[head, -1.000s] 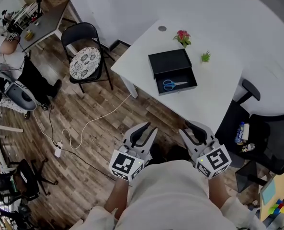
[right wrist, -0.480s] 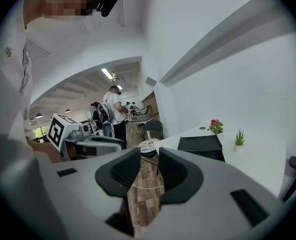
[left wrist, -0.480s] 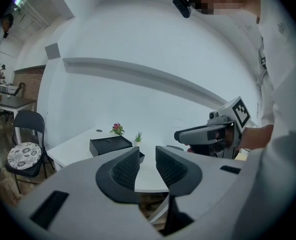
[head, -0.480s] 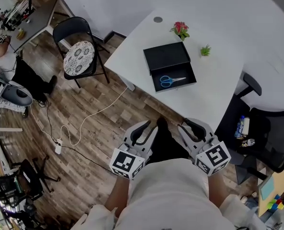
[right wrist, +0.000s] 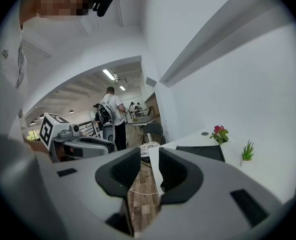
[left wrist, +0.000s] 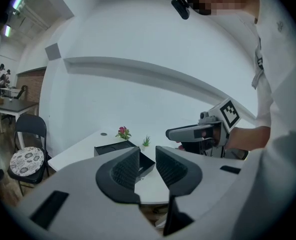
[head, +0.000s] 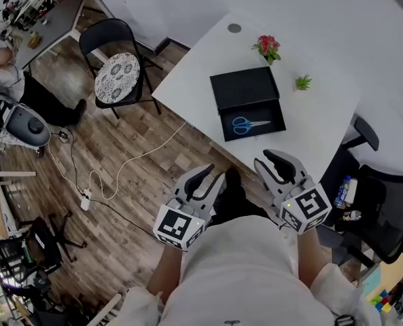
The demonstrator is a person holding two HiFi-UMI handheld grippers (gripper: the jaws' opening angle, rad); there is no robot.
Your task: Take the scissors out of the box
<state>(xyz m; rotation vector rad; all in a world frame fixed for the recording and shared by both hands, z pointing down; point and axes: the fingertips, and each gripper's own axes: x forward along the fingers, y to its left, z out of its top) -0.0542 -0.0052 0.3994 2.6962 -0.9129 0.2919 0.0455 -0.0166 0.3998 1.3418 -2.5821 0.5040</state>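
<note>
Scissors (head: 247,123), blue-handled, lie inside the open black box (head: 245,88) on the white worktop (head: 310,124). The box lid is laid back on the far side. A pink flower (head: 267,47) and a small green plant (head: 302,82) stand beyond the box, apart from it. Left tongs (head: 204,182) and right tongs (head: 277,165) are both released, jaws a narrow gap apart with nothing between them. Both are held close to the person's body, off the worktop's near edge and well apart from the box.
</note>
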